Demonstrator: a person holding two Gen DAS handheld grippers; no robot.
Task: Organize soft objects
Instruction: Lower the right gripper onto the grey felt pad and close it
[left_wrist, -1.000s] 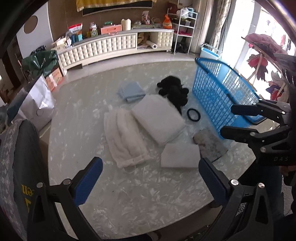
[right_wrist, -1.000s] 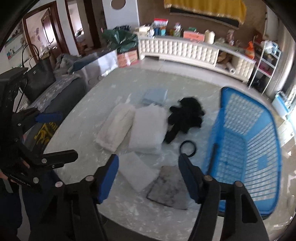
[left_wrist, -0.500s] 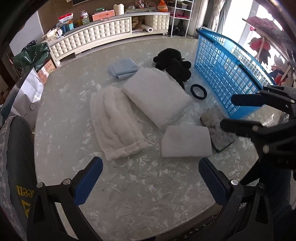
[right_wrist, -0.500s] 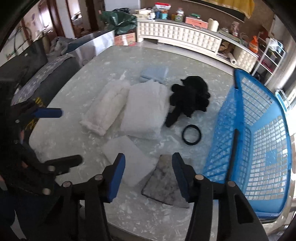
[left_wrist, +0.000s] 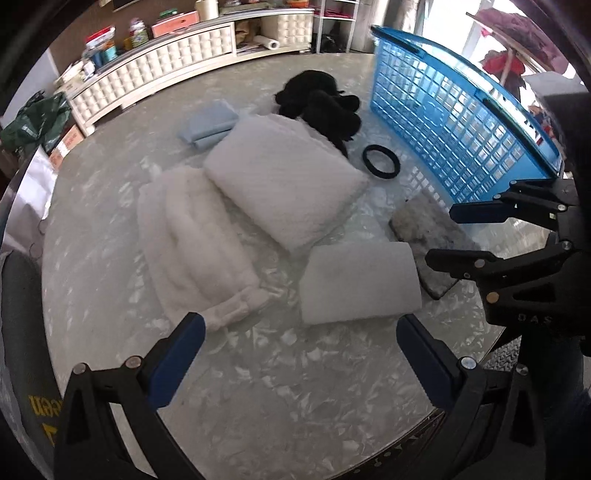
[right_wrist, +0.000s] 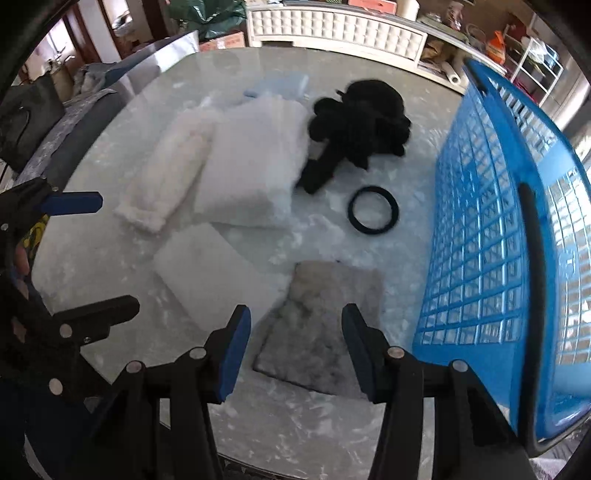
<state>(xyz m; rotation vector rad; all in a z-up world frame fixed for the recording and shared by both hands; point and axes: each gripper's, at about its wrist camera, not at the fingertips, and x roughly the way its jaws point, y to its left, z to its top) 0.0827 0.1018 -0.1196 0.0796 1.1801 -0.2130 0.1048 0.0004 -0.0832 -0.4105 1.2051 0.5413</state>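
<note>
Grey pad (right_wrist: 321, 325) at 12 o'clock of our right tool (right_wrist: 295, 339), spread, empty; left tool (left_wrist: 299, 354) spread too. Risk: thin pad slips, basket (right_wrist: 491, 240) snags.

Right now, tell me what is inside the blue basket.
Nothing shows inside the blue basket: only bare lattice floor and walls. Its near corner runs out of view, so that part stays unconfirmed.

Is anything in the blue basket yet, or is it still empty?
Apparently empty: through the blue basket only bare mesh shows in the right wrist view, though its far end is cut off. All soft items lie on the table.
</note>
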